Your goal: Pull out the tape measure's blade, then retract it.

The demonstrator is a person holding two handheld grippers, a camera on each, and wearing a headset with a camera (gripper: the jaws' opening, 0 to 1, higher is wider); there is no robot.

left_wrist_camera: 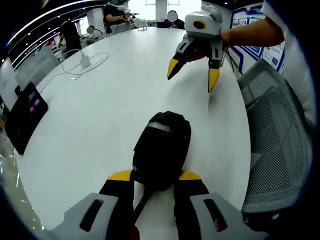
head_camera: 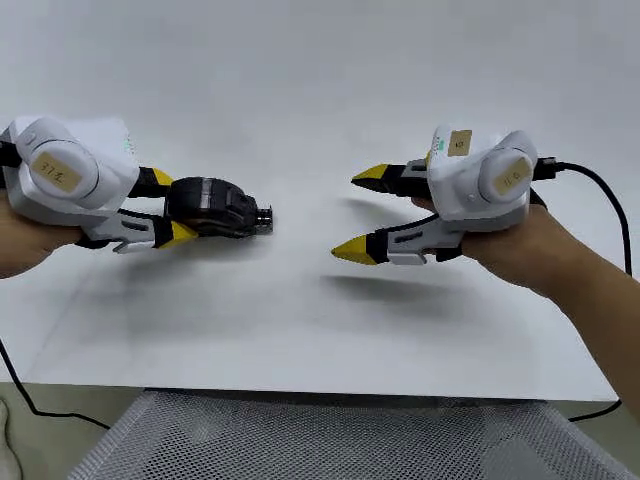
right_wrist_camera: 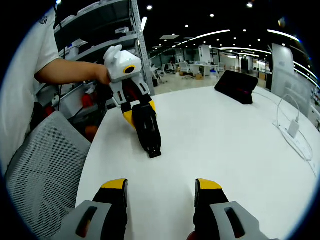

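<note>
Slippage is looming: the white-and-yellow left gripper (head_camera: 172,206) is pinching only the rear of the black plastic tape measure (head_camera: 215,205) over the white table (head_camera: 300,320), so the wide-open right gripper (head_camera: 358,214), waiting well apart, may be dragging it free when tugging.

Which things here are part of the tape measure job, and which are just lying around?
In the job: tape measure, clamped in left gripper; right gripper, open.
Lying about: mesh chair, dark tablet, charger with cable.
</note>
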